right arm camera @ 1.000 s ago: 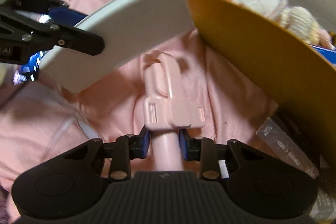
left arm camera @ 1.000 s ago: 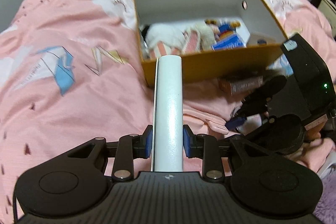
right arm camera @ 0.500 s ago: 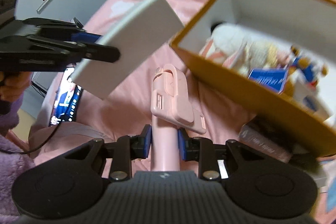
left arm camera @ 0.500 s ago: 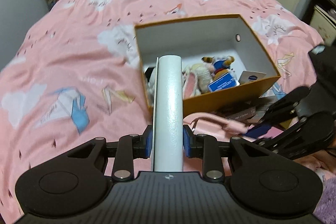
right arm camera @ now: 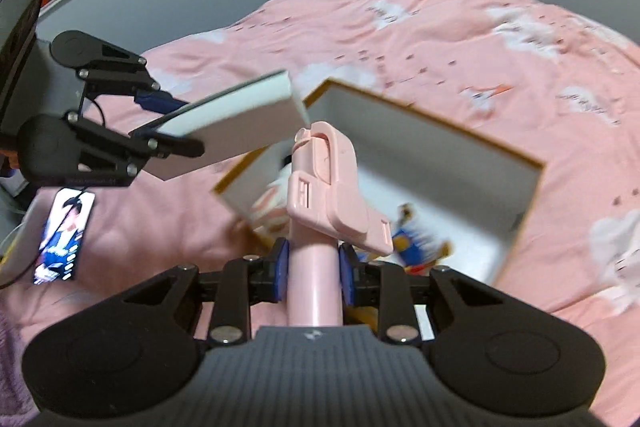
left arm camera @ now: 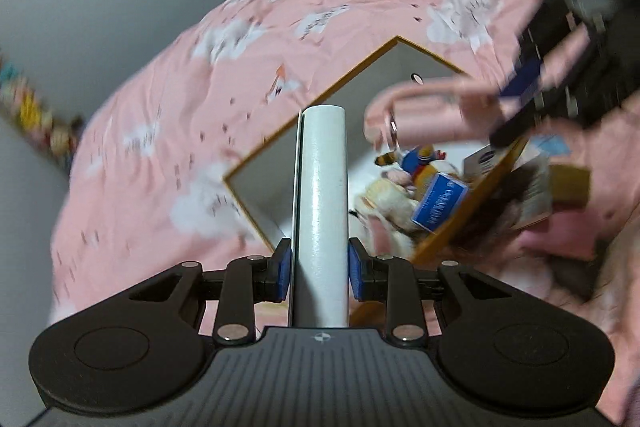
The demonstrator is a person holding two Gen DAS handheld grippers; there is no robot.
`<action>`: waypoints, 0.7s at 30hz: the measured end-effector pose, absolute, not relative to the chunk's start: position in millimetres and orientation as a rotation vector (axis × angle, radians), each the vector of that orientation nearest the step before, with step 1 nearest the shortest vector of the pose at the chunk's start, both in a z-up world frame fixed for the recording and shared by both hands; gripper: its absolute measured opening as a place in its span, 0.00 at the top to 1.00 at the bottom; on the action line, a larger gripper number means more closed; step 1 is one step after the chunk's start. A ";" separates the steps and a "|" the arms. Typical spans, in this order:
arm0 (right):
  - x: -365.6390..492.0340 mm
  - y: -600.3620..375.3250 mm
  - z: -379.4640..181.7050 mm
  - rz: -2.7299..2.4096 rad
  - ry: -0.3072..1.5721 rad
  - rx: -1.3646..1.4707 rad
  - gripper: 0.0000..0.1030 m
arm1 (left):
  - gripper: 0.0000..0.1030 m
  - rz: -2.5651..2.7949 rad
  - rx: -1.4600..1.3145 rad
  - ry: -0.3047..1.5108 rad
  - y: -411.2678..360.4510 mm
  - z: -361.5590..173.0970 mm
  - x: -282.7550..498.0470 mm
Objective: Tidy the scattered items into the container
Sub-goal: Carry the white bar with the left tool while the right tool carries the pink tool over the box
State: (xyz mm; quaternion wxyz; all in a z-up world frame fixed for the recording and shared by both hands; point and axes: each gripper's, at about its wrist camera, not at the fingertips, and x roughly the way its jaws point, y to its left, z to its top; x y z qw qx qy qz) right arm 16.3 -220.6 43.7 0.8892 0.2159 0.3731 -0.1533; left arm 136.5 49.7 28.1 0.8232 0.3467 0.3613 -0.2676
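My left gripper (left arm camera: pixel 316 269) is shut on a flat white box (left arm camera: pixel 322 195), held on edge above the near corner of the orange cardboard box (left arm camera: pixel 320 99). It also shows in the right wrist view (right arm camera: pixel 236 125). My right gripper (right arm camera: pixel 312 275) is shut on a pink selfie-stick-like holder (right arm camera: pixel 324 199), raised over the orange box (right arm camera: pixel 440 123). The pink holder (left arm camera: pixel 432 111) shows blurred over the box in the left wrist view. Inside the box lie plush toys (left arm camera: pixel 384 199), a duck figure (left arm camera: pixel 420 155) and a blue packet (left arm camera: pixel 438 201).
The box sits on a bed with a pink printed quilt (right arm camera: pixel 440 27). A lit phone (right arm camera: pixel 62 235) lies on the bed at the left. A book-like item and a brown box (left arm camera: pixel 568 183) lie outside the box's right wall. Grey walls stand behind.
Both grippers have risen and swung over the box with their items. The pink holder has left the quilt and hangs above the box opening. The views have tilted.
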 end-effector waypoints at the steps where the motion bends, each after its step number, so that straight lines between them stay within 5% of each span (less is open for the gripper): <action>1: 16.8 -227.6 44.7 -0.332 0.778 0.444 0.72 | 0.68 -0.580 0.778 0.759 43.2 22.3 142.1; 21: 47.2 -298.2 17.9 -0.388 0.915 0.324 0.72 | 0.68 -0.760 1.477 0.387 -9.3 -122.0 201.3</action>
